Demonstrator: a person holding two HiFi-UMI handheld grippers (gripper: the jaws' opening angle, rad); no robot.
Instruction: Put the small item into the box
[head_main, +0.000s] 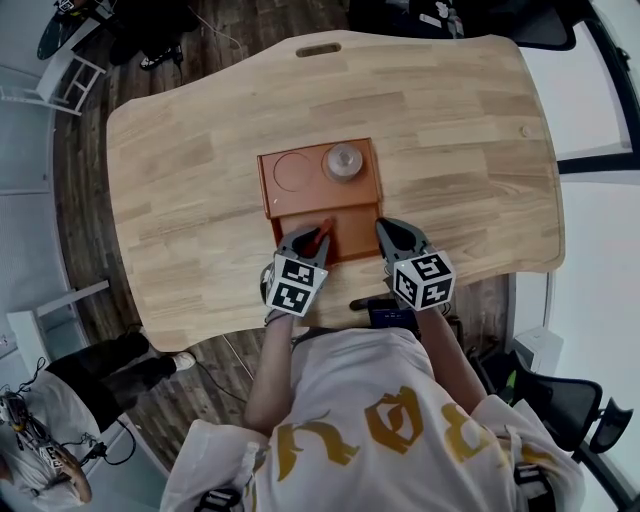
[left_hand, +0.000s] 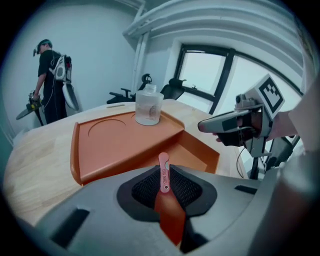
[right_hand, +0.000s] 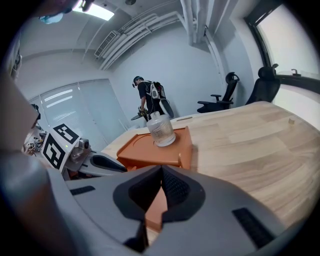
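Note:
An orange box (head_main: 268, 190) lies mid-table, with a raised shelf at the back and a lower compartment (head_main: 350, 232) in front. On the shelf stands a clear jar (head_main: 343, 162) beside a round recess (head_main: 293, 170). My left gripper (head_main: 318, 236) is shut on a small pink strip (head_main: 324, 226), held over the near left of the compartment. In the left gripper view the strip (left_hand: 164, 174) sticks up between the pads, with the box (left_hand: 76, 150) and jar (left_hand: 148, 106) ahead. My right gripper (head_main: 386, 229) is shut and empty at the box's near right corner. The right gripper view shows the box (right_hand: 186, 150) and jar (right_hand: 161, 130).
The wooden table (head_main: 460, 150) has a slot (head_main: 318, 49) at its far edge. A person (left_hand: 50, 75) stands beyond the table, with office chairs (right_hand: 222, 97) by the window. The other gripper shows in each gripper view: right (left_hand: 235, 122), left (right_hand: 100, 162).

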